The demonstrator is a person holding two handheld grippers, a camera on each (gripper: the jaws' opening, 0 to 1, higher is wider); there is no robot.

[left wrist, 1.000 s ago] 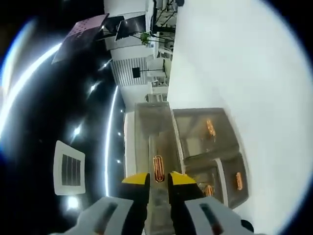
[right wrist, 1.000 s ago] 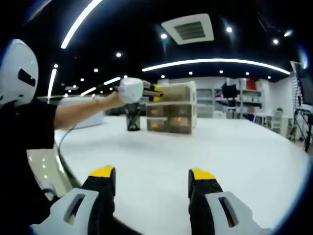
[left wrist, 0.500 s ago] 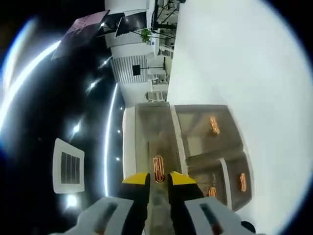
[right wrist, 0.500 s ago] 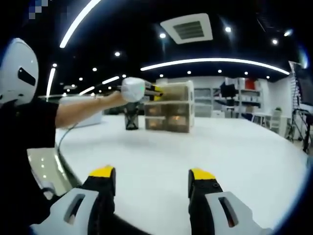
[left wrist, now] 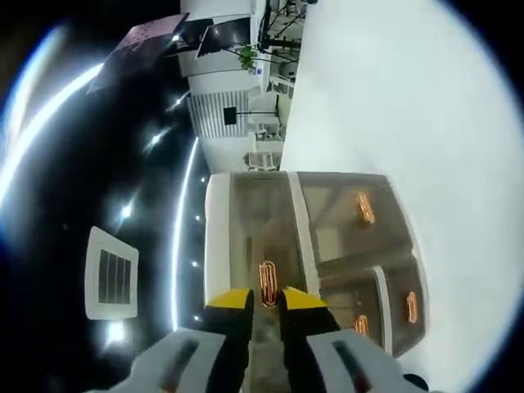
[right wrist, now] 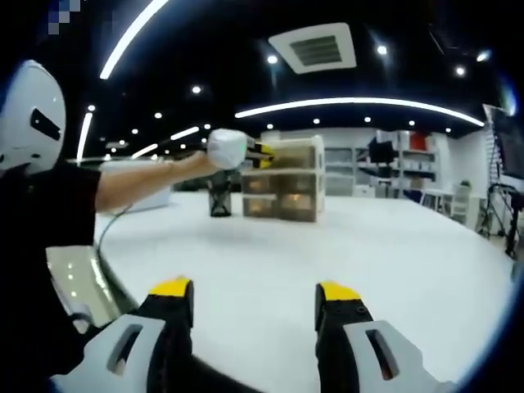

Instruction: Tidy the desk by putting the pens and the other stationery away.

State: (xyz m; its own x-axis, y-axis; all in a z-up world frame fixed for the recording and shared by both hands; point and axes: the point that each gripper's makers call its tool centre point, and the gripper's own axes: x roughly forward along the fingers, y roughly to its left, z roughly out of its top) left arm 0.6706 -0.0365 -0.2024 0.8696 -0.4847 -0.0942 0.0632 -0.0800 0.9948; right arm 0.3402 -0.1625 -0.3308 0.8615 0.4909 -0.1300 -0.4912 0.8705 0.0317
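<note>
**Left jaws at the top drawer handle**

Directly ahead: drawer unit (left wrist: pixel 327 237), orange handle (left wrist: pixel 267 283) lengthwise between left gripper (left wrist: pixel 263 300) tips, narrowly parted, grip uncertain. Right gripper (right wrist: pixel 255 296) released, well back over white desk (right wrist: pixel 344 254); pen cup (right wrist: pixel 219 199) beside unit.

Shelving (right wrist: pixel 413 160) and a monitor (right wrist: pixel 381 151) stand beyond the surface's far edge, a ceiling vent (right wrist: pixel 315 49) and light strips (right wrist: pixel 360 105) overhead

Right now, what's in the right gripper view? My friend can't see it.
A person's outstretched arm holds the left gripper at the top drawer of a clear drawer unit across a white desk. The right gripper hangs open and empty up front.
</note>
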